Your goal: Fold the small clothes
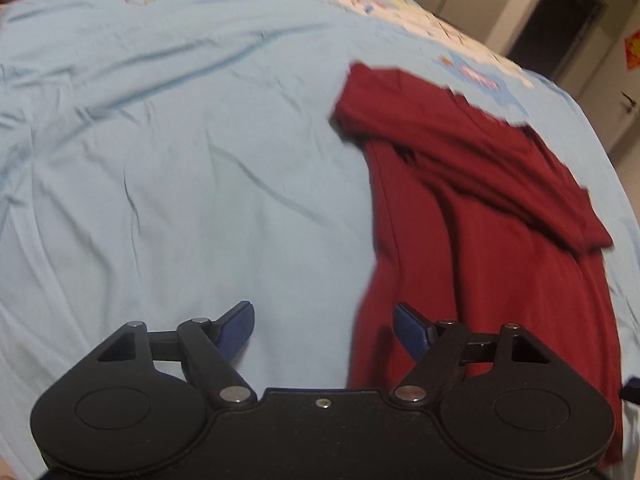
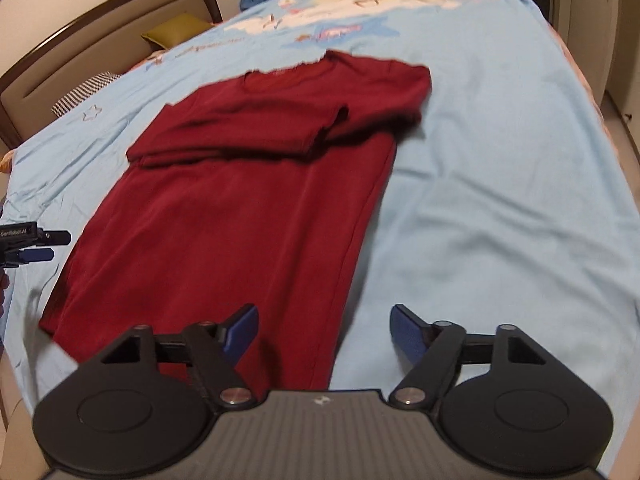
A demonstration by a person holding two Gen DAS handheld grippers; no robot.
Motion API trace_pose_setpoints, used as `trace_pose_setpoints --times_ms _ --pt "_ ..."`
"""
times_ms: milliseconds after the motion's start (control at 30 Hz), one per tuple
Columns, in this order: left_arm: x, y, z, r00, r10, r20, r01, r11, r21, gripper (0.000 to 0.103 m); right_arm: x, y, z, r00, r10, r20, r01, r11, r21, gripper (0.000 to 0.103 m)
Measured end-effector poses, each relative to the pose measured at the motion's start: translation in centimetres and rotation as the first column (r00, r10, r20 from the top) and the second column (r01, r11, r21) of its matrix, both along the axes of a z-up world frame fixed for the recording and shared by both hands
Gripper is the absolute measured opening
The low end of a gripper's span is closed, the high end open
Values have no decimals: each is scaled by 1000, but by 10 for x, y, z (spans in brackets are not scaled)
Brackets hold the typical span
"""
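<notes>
A dark red T-shirt [image 2: 240, 208] lies flat on the light blue bed sheet [image 2: 500, 184], both sleeves folded in across the chest. In the left wrist view the shirt [image 1: 480, 240] lies to the right. My left gripper [image 1: 324, 320] is open and empty, above the sheet beside the shirt's left hem corner; it also shows at the left edge of the right wrist view [image 2: 36, 246]. My right gripper [image 2: 324, 320] is open and empty, above the shirt's right hem corner.
The sheet has a cartoon print [image 2: 340, 12] at its far end. A striped pillow [image 2: 80, 94] and an olive cushion [image 2: 176, 30] lie by the headboard [image 2: 100, 36]. Wardrobe doors [image 1: 600, 60] stand beyond the bed's right side.
</notes>
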State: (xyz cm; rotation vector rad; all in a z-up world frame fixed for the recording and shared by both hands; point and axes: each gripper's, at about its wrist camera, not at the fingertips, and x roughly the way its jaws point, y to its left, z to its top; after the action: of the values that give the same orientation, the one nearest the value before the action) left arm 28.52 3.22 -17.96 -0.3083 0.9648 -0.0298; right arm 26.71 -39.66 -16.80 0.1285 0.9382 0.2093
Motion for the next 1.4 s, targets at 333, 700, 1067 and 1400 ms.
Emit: trace_pose_setpoints --times_ms 333,700,1067,1400 --pt "-17 -39 -10 976 -190 -108 193 981 23 31 -37 23 -16 996 -65 -58 66 998 13 57" --pt "-29 -11 31 997 -22 -70 22 1000 4 3 -68 17 10 988 -155 0 155 988 -19 5" --pt "-84 39 61 998 -37 -42 30 988 -149 3 -122 11 55 1000 -8 0 8 994 -108 5" --pt "-121 27 10 993 -92 -75 84 991 -104 5 -171 12 11 997 -40 -66 32 993 -115 5"
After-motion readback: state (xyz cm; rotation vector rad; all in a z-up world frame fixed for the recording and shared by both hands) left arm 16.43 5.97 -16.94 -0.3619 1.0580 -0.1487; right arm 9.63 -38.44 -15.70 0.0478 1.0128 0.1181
